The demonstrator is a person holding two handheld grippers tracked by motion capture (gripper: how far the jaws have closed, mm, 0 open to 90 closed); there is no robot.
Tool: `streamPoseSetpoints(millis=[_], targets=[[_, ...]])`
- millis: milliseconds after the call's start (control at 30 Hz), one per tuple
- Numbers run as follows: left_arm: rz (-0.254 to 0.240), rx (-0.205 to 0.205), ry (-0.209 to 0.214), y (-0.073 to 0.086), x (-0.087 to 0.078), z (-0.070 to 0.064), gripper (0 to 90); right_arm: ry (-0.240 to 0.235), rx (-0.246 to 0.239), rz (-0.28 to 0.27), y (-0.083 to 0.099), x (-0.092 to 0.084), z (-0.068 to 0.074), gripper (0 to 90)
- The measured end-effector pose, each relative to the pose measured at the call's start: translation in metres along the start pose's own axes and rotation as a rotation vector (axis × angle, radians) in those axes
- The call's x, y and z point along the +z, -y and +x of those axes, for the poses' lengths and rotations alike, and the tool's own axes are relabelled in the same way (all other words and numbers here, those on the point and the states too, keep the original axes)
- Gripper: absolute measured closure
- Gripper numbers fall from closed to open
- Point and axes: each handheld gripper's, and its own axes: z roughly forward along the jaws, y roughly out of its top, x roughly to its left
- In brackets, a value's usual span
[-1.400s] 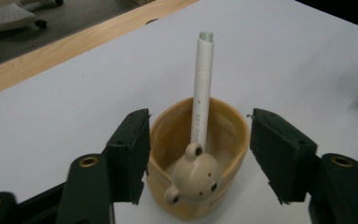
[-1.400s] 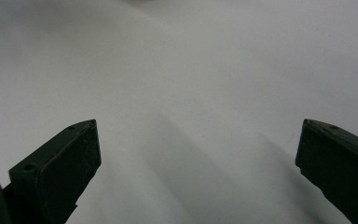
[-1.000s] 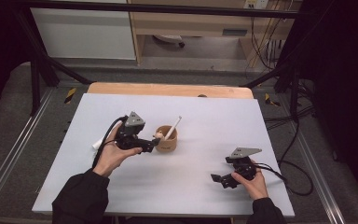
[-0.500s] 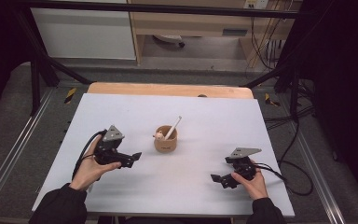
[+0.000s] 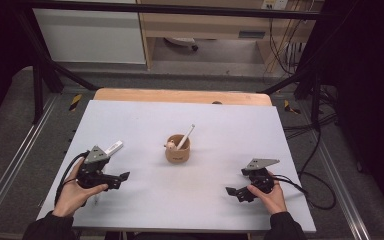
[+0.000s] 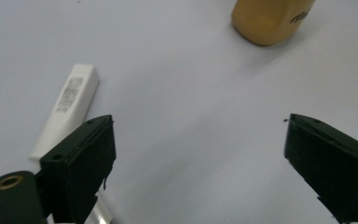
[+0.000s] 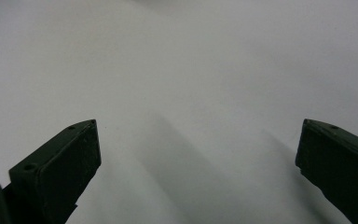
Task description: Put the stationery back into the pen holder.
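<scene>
The table (image 5: 130,120), a pale sheet with a wooden strip along its far edge, lay mostly bare, and against the picture from a second earlier the main change was on its left: the left gripper (image 5: 122,177) had drawn back from the wooden cup (image 5: 178,152) at the middle to the near-left part of the table, its jaws having just been opening and now wide apart with nothing between them. That suggested a placing step was over, since a white pen (image 5: 186,137) leaned in the cup beside a small pink piece, and the hand was likely turning to the white stick (image 6: 67,109) lying flat just beside its left jaw. The right gripper (image 5: 232,191) rested near the front right edge as before, jaws spread and empty over bare table. Open room lay all round the cup; the stick lay well in from the left edge, so a reach there looked unhindered.
</scene>
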Motion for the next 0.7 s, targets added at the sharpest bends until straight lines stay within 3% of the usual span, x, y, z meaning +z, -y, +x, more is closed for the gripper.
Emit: streamPoseSetpoints(millis=[100, 333, 467, 600, 700], targets=[[-0.001, -0.021, -0.011, 0.009, -0.004, 0.008, 17.7, 0.001, 0.0, 0.001, 0.0, 0.0, 0.0, 0.6], [-0.003, -0.103, -0.079, 0.026, -0.011, 0.024, 42.0, 0.0, -0.001, 0.001, 0.0, 0.0, 0.0, 0.6], [0.02, -0.135, -0.126, 0.035, -0.011, 0.032, 55.7, -0.001, -0.001, 0.003, 0.0, 0.001, 0.0, 0.6], [0.026, -0.185, -0.118, 0.041, -0.012, 0.038, 67.4, -0.001, 0.001, 0.001, 0.0, 0.0, 0.0, 0.6], [0.028, -0.197, -0.125, 0.044, -0.015, 0.04, 77.2, -0.001, 0.0, 0.002, 0.0, 0.0, 0.0, 0.6]])
